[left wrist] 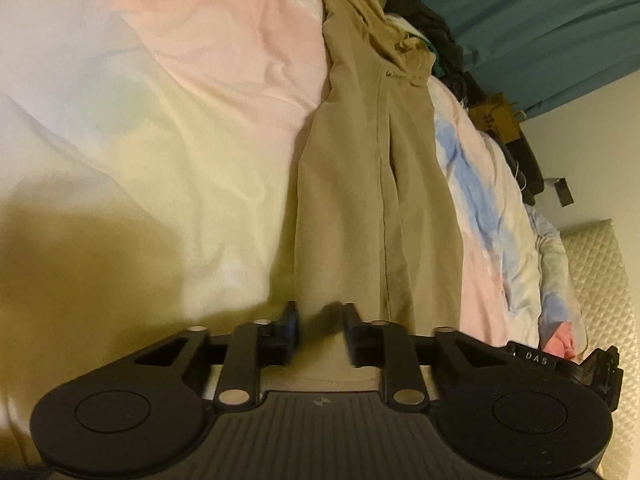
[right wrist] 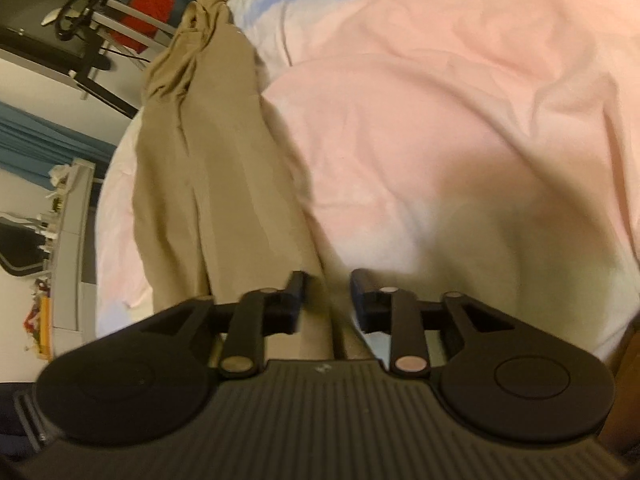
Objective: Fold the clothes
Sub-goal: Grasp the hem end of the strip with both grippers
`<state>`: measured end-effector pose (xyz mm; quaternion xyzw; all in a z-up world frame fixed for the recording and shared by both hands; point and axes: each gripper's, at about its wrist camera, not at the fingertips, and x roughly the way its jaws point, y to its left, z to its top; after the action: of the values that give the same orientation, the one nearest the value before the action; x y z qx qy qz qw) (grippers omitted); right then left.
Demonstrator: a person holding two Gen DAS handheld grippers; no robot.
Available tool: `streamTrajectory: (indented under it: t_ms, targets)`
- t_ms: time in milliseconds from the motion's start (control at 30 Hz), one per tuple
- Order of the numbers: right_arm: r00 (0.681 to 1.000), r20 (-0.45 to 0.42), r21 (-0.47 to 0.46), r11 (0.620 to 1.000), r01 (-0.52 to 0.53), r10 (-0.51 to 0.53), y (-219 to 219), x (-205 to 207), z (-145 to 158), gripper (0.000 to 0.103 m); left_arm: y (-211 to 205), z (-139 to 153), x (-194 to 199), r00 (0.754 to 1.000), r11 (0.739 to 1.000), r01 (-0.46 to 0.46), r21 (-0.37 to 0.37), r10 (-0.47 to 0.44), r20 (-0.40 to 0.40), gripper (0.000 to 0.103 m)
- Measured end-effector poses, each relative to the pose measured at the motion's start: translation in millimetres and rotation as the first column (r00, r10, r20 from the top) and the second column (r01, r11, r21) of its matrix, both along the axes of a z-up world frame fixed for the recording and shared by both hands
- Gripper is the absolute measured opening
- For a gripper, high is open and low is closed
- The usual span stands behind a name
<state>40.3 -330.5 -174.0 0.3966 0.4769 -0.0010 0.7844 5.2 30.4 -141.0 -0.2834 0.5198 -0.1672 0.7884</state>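
Khaki trousers (left wrist: 372, 180) lie stretched lengthwise on a pastel bedcover (left wrist: 180, 100), the waist bunched at the far end. My left gripper (left wrist: 321, 314) hovers low over the near end of the trousers with its jaws apart and flat cloth showing in the gap. In the right wrist view the trousers (right wrist: 224, 152) run up the left side of the pink cover (right wrist: 440, 100). My right gripper (right wrist: 328, 280) sits at the right edge of the near end, jaws apart, with the cloth edge showing between the fingers. Neither gripper's pads visibly press on cloth.
A heap of dark and coloured clothes (left wrist: 424, 16) lies beyond the trousers' waist, before a teal curtain (left wrist: 540, 20). A quilted pillow (left wrist: 596, 280) is at the right. Off the bed to the left stand a black frame (right wrist: 80, 52), something red (right wrist: 144, 12) and a cluttered shelf (right wrist: 72, 240).
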Motion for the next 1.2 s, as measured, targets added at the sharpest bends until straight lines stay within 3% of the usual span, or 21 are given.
streamTrajectory:
  t_ms: [100, 267, 467, 600, 767, 900, 933, 1000, 1100, 1200]
  targets:
    - [1.000, 0.012, 0.017, 1.000, -0.013, 0.012, 1, 0, -1, 0.056, -4, -1, -1, 1.000, 1.000, 0.021, 0.000, -0.021, -0.012, 0.046]
    - [1.000, -0.020, 0.080, 0.997, -0.010, 0.011, 3, -4, -9, 0.058, -7, -3, -6, 0.999, 0.999, 0.039, -0.017, -0.039, -0.026, 0.048]
    - [0.999, 0.001, 0.152, 0.987, -0.053, 0.053, 10, -10, -7, 0.057, -13, -1, -18, 0.996, 0.996, 0.085, -0.029, -0.086, -0.033, 0.044]
    - [0.996, 0.057, 0.189, 0.979, -0.073, 0.063, 20, -18, -1, 0.052, -11, -1, -18, 0.998, 0.997, 0.061, -0.037, -0.062, -0.021, 0.026]
    - [1.000, 0.025, 0.188, 0.982, -0.015, 0.010, 30, -24, -10, 0.050, -13, -6, -13, 0.998, 0.998, 0.044, -0.035, -0.045, -0.050, 0.027]
    - [1.000, 0.008, 0.167, 0.986, 0.008, -0.010, 32, -20, -14, 0.050, -16, -11, -8, 0.996, 0.998, 0.046, -0.041, -0.048, -0.071, 0.033]
    - [1.000, 0.010, 0.157, 0.988, 0.006, -0.007, 32, -21, -13, 0.048, -16, -12, -8, 0.996, 0.998, 0.041, -0.043, -0.044, -0.073, 0.033]
    - [1.000, 0.014, 0.136, 0.991, 0.003, -0.005, 33, -21, -11, 0.021, -14, -13, -7, 0.997, 0.998, 0.033, -0.052, -0.037, -0.073, 0.030]
    - [0.999, 0.050, 0.137, 0.991, -0.011, 0.004, 33, -25, -6, 0.016, -9, -13, -9, 0.998, 0.997, 0.008, -0.073, -0.013, -0.069, 0.015]
    - [0.995, 0.103, 0.136, 0.990, -0.025, 0.010, 32, -28, 6, 0.014, -4, -7, -15, 0.999, 0.994, 0.003, -0.105, -0.007, -0.035, 0.012]
